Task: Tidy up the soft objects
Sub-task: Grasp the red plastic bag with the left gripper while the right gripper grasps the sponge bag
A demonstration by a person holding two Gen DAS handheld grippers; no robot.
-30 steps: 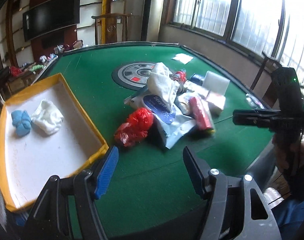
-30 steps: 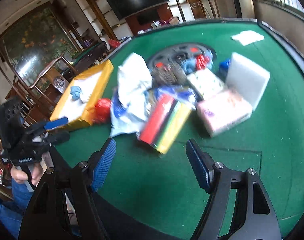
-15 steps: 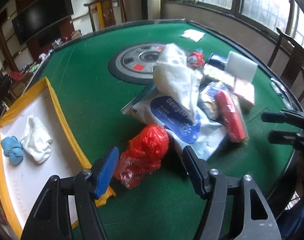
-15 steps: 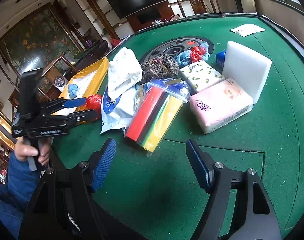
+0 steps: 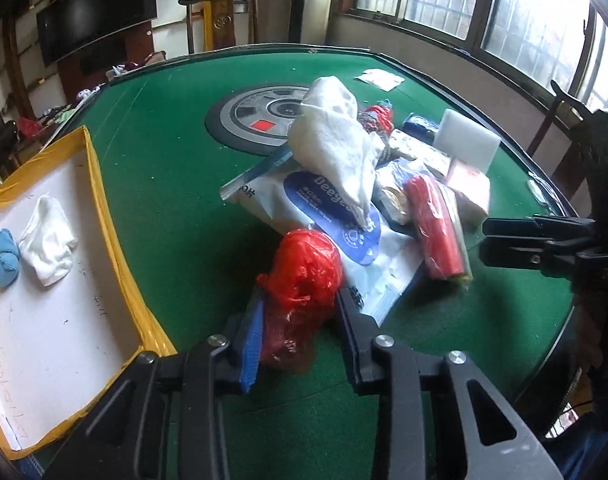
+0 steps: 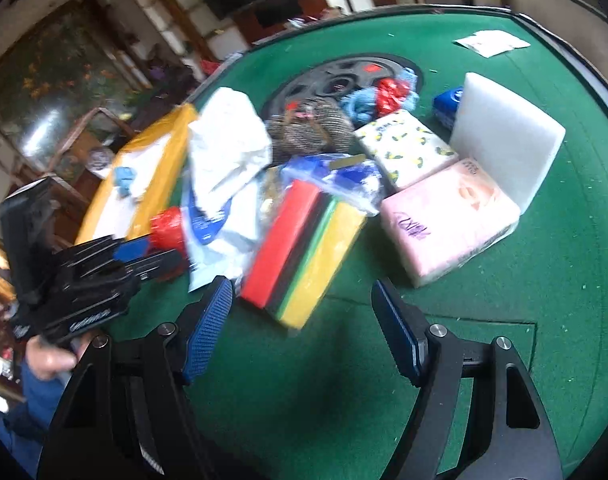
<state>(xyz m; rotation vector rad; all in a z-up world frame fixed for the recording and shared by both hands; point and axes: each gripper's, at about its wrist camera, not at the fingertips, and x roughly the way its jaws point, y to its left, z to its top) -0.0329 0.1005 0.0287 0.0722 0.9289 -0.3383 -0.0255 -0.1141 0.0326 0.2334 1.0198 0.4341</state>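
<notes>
Where a second ago it hung open above the table (image 5: pixel 176 184), the left gripper (image 5: pixel 300 320) has dropped and pinched the red bag (image 5: pixel 304 276) beside the tray (image 5: pixel 116 224); the right gripper (image 6: pixel 304 328) stays open, holding nothing

Red bag (image 5: pixel 304 268), green felt table (image 5: pixel 176 184), yellow-rimmed white tray (image 5: pixel 108 216)

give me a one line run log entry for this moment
task: organize soft objects | left gripper: shut on red plastic bag | right gripper: open, empty, before sponge pack | yellow tray: blue and white cloths inside
</notes>
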